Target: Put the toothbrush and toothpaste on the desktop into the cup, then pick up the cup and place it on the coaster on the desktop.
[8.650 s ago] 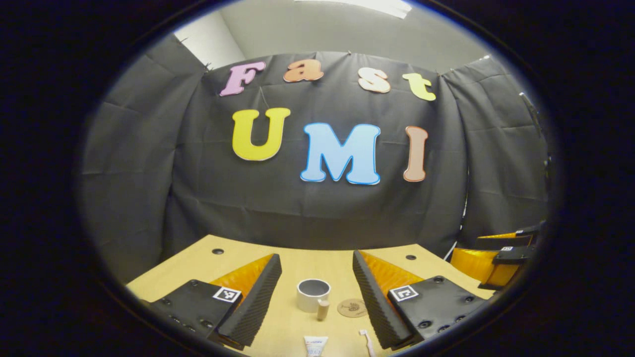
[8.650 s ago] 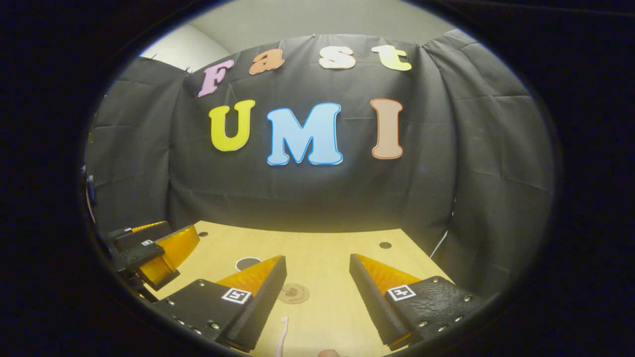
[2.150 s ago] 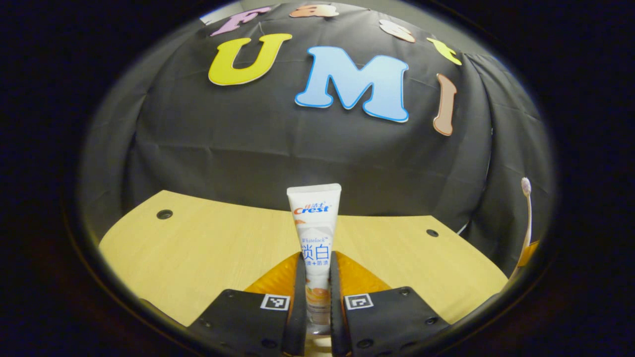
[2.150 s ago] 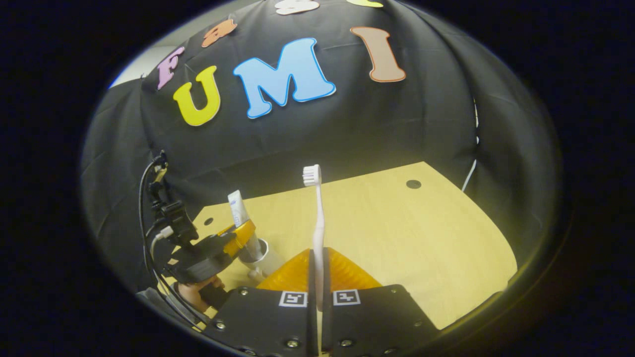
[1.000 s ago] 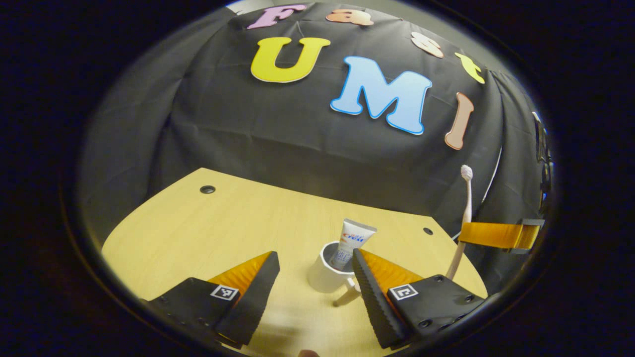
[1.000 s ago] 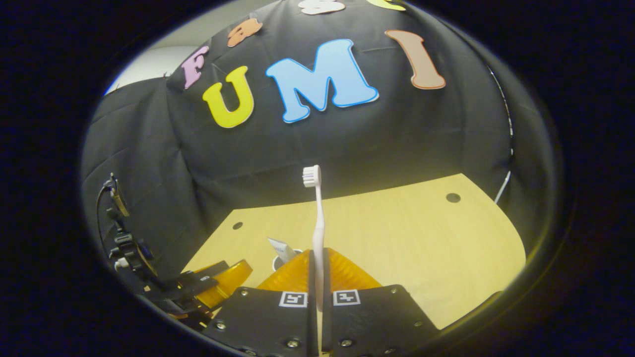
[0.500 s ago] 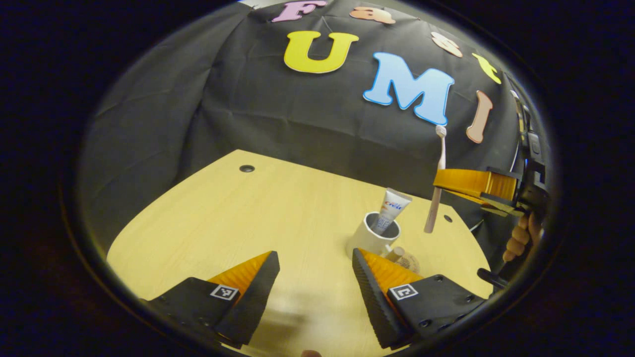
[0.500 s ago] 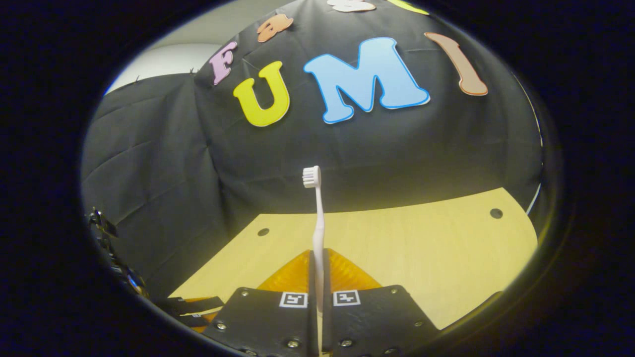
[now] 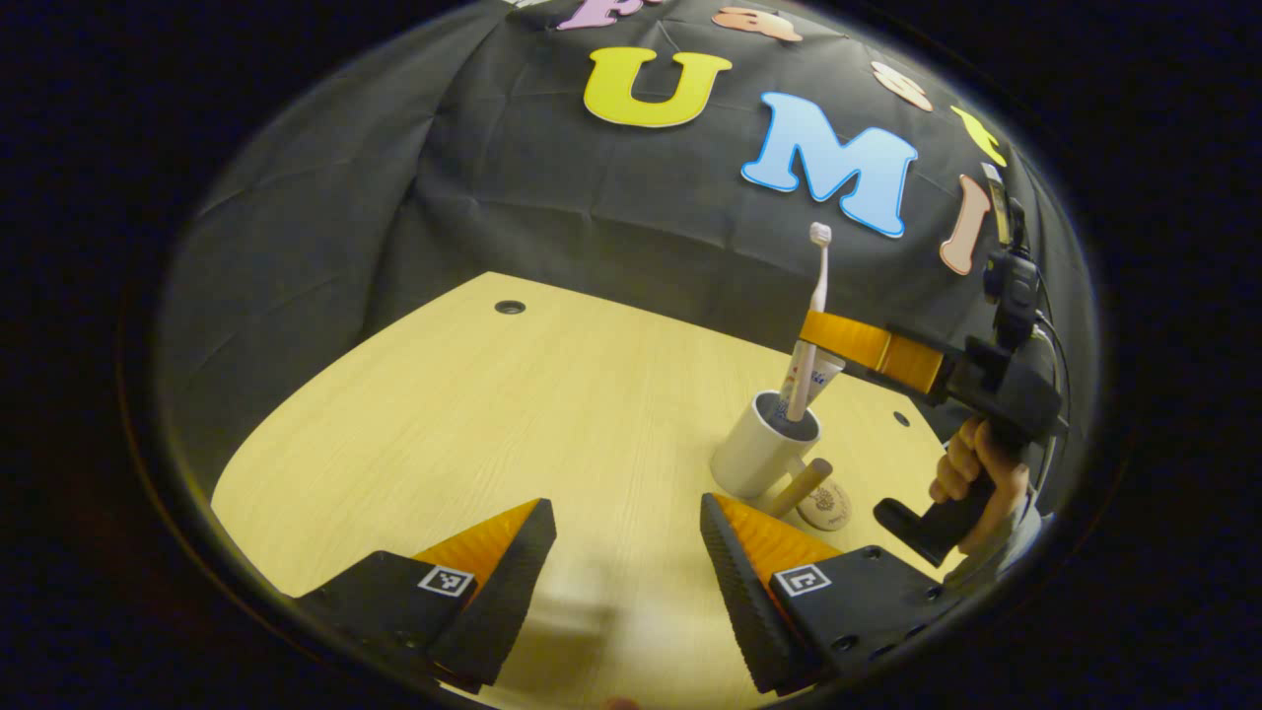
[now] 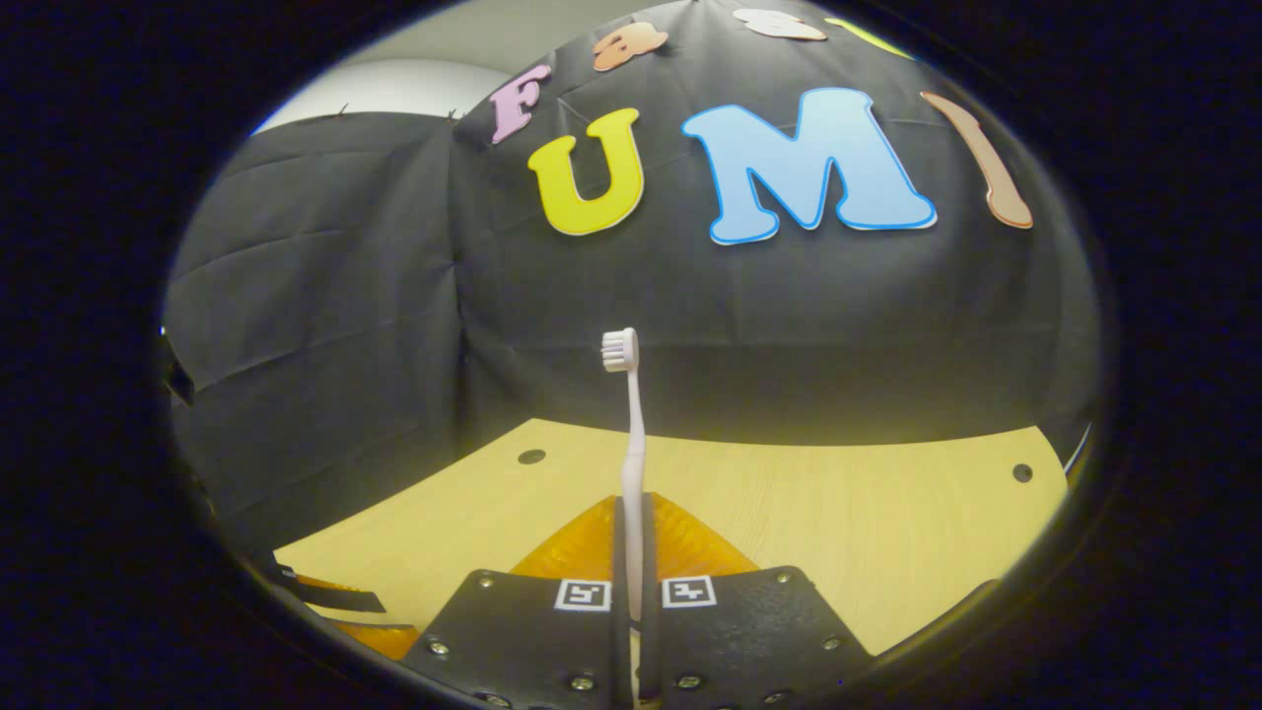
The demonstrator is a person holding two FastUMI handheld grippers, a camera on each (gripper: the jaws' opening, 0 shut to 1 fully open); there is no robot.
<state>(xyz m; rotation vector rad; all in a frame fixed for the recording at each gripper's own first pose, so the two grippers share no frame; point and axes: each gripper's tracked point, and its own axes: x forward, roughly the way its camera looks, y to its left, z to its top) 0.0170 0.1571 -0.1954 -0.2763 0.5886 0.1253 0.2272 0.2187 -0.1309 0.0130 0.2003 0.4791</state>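
Step in hand, as judged: lowering the brush into the cup.

In the left gripper view, the cup (image 9: 757,456) stands right of centre on the desk (image 9: 473,414), white, its handle pointing to lower right. The paste (image 9: 818,370) is already in it, leaning toward the upper right. The coaster (image 9: 826,505) lies just beside the cup at lower right, partly behind the handle; whether the two touch cannot be told.

The right gripper (image 9: 823,340) reaches in from the right of that view, held by a hand (image 9: 971,478). Its fingers are closed on the brush (image 9: 806,325) at mid-shaft, bristles up. The lower end of the brush sits at the cup mouth, apparently just inside the rim. In the right gripper view the brush (image 10: 631,444) rises upright at frame centre, clamped between the pads (image 10: 646,552).

The left gripper (image 9: 626,552) is at the bottom of its own view, spread wide and holding nothing, near the cup.

Recommendation: keep the shaft near vertical and lower it further into the free side of the cup, clear of the paste, before loosening the grip. Release too high and the brush may tip over the rim or rock the cup. Open only slightly, then withdraw upward and to the right, so that the fingers do not catch the bristle end.

Remaining: cup to coaster.
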